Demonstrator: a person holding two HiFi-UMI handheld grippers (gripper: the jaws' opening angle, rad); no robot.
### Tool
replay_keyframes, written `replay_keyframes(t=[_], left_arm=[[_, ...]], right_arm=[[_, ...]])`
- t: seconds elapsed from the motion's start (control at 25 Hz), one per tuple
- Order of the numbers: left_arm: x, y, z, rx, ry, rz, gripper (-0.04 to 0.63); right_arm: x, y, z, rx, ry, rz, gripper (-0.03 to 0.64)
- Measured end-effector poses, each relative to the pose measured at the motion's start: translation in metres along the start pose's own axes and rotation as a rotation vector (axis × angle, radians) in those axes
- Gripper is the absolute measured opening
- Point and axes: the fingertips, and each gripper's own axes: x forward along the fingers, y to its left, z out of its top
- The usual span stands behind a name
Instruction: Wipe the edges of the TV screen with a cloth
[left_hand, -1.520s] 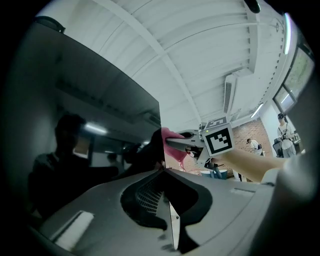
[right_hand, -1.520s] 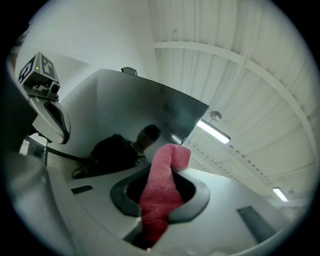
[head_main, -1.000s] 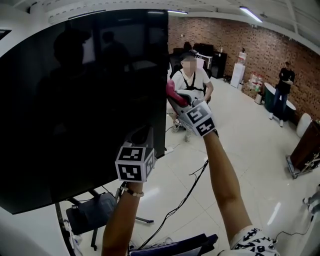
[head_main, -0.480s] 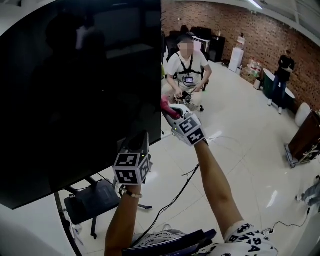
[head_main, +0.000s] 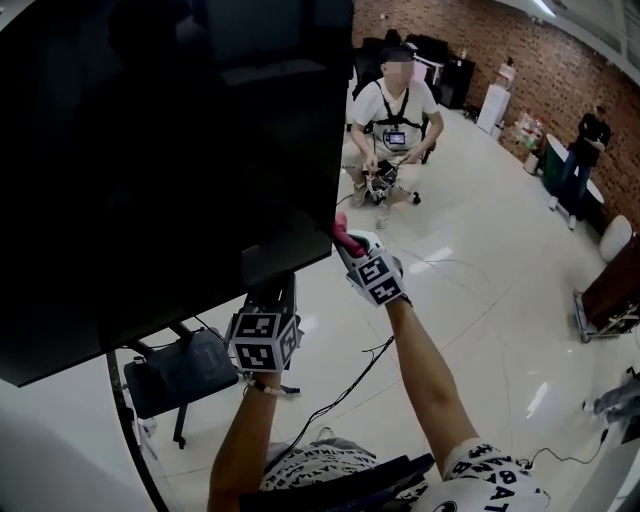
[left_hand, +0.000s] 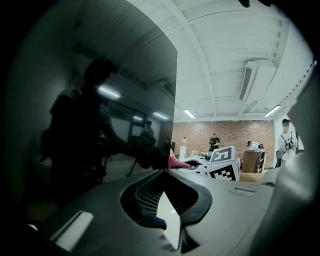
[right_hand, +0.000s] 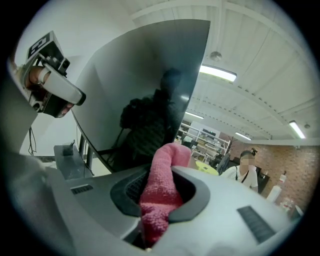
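The big dark TV screen (head_main: 170, 150) fills the left of the head view. My right gripper (head_main: 349, 243) is shut on a pink cloth (head_main: 343, 232), which sits against the screen's right edge close to the lower right corner. In the right gripper view the pink cloth (right_hand: 161, 192) bulges from between the jaws of the right gripper (right_hand: 167, 165), with the TV screen (right_hand: 145, 85) just beyond. My left gripper (head_main: 272, 295) hangs under the screen's bottom edge, jaws shut with nothing in them. In the left gripper view the left gripper (left_hand: 165, 172) points along the TV screen (left_hand: 90, 105) toward the pink cloth (left_hand: 178, 163).
A person sits on a chair (head_main: 395, 110) beyond the screen's right edge. The TV stand's dark base (head_main: 175, 375) is under the screen, and a black cable (head_main: 345, 395) trails over the white floor. Other people and furniture stand by the brick wall (head_main: 560, 80) at the far right.
My right gripper has slid down the screen's right edge with the pink cloth, from mid-height to near the bottom corner. The left gripper stays below the screen.
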Motion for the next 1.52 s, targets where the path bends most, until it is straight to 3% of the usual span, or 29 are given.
replay_keyframes(t=[0.24,0.56,0.8,1.0,1.12,1.32,1.52], left_arm=[[-0.009,0.013,-0.042,-0.045,0.05,0.027,-0.014],[-0.017,0.025,-0.071,-0.088,0.093,0.052,-0.014],[-0.034,0.032,-0.088,-0.114,0.126,0.082,-0.014],[-0.054,0.043,-0.094,-0.132,0.12,0.117,-0.014],[-0.075,0.056,-0.097,-0.139,0.113,0.134,-0.014],[-0.115,0.079,-0.098,-0.152,0.102,0.164,-0.014],[-0.153,0.104,-0.099,-0.173,0.083,0.209,-0.014]], right_arm=[[0.017,0.027,-0.06,0.109,0.086,0.014,0.069],[0.026,0.045,-0.095,0.231,0.133,0.019,0.069],[0.029,0.068,-0.097,0.302,0.17,0.072,0.069],[0.026,0.086,-0.06,0.326,0.178,0.134,0.069],[0.038,0.099,-0.053,0.326,0.21,0.135,0.069],[0.045,0.123,-0.062,0.417,0.25,0.122,0.069],[0.054,0.149,-0.047,0.419,0.251,0.119,0.069]])
